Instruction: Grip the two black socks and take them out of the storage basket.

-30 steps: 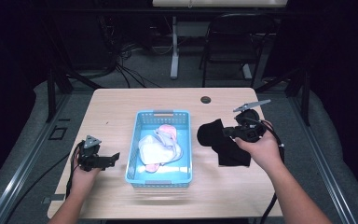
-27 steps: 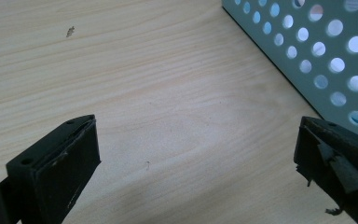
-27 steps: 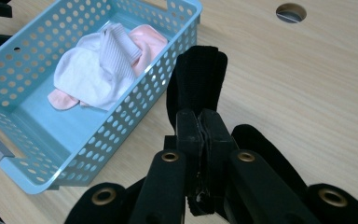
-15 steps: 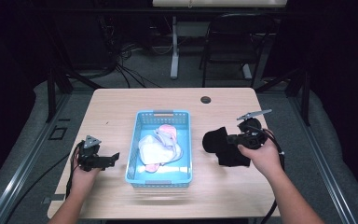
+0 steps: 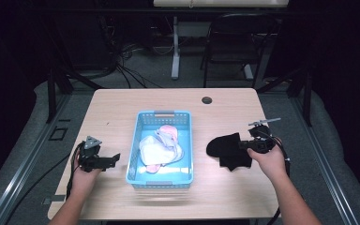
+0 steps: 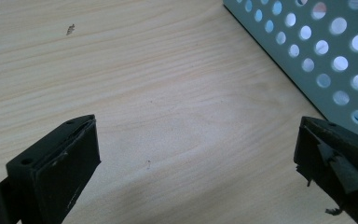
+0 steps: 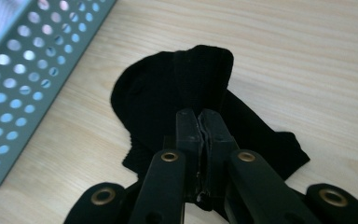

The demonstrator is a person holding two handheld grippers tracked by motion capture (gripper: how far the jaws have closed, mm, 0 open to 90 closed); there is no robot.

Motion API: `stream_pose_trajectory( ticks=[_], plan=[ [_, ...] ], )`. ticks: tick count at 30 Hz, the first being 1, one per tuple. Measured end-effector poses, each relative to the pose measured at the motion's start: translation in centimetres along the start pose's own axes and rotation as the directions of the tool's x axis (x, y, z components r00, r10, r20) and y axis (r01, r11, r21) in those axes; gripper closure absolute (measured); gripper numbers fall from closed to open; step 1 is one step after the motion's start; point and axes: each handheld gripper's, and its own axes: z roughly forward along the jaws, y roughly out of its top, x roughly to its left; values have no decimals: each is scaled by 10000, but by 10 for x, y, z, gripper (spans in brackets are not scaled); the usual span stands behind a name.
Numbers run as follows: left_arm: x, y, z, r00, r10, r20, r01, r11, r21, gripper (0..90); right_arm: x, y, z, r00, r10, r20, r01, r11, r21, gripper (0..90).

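The right gripper point(image 7: 200, 126) had its jaws clamped on a black sock point(image 7: 191, 88) lying on the surface point(image 5: 122, 108), right of the blue basket point(image 5: 161, 115). The left gripper point(image 5: 110, 160) rested with jaws apart.

A light wooden table point(image 5: 122, 108) occupies the centre of the frame. A blue perforated basket point(image 5: 140, 140) sits at its middle and holds pale and pink cloth items point(image 5: 161, 146). Lower left of the basket, the left gripper point(image 5: 110, 160) rests near the table surface, jaws pointing toward the basket. Right of the basket, the right gripper point(image 5: 243, 145) meets a black cloth point(image 5: 225, 150) lying on the table. A small dark disc point(image 5: 206, 100) lies near the far edge.
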Motion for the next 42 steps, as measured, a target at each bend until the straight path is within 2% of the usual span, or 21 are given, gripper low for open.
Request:
stream_pose_trajectory(
  ticks=[3, 6, 7, 10, 11, 14, 17, 19, 28, 34, 37, 42],
  plan=[
    [0, 0, 0, 10000, -28, 6, 28, 10000, -8, 3, -8, -5, 5, 9994, 337, 105, -338, 9994, 70, 866],
    [0, 0, 0, 10000, -36, 1, 36, 10000, -9, 3, -10, -7, 7, 9993, 366, 82, -367, 9993, 96, 848],
    [0, 0, 0, 10000, -33, 1, 33, 10000, -4, 3, -11, -8, 8, 9990, 403, 196, -404, 9992, 47, 806],
    [0, 0, 0, 10000, -5, 5, 5, 10000, 30, 3, -11, -8, 8, 9990, 414, 187, -414, 9991, -18, 771],
    [0, 0, 0, 10000, 2, 10, -2, 10000, 23, 3, -10, -8, 7, 9988, 420, 250, -418, 9991, -67, 725],
    [0, 0, 0, 10000, -9, 10, 9, 10000, 5, 3, -11, -8, 6, 9986, 398, 341, -394, 9991, -122, 695],
    [0, 0, 0, 10000, -11, 24, 11, 10000, 33, 3, -11, -8, 5, 9973, 528, 514, -518, 9984, -213, 628],
    [0, 0, 0, 10000, -11, 10, 11, 10000, 2, 3, -12, -9, 5, 9974, 540, 475, -533, 9984, -166, 605],
    [0, 0, 0, 10000, -9, 3, 9, 10000, -2, 3, -7, -13, 3, 9982, 458, 395, -454, 9989, -114, 565],
    [0, 0, 0, 10000, -22, 21, 22, 10000, 8, 3, 4, -16, 2, 9993, 182, 324, -181, 9998, -39, 554],
    [0, 0, 0, 10000, 3, -6, -3, 10000, -10, 3, 13, -18, 2, 9998, -10, 188, 14, 9998, -185, 549],
    [0, 0, 0, 10000, -8, -12, 8, 10000, -42, 3, 8, -21, 5, 9989, 336, 341, -322, 9986, -411, 519]
  ],
)
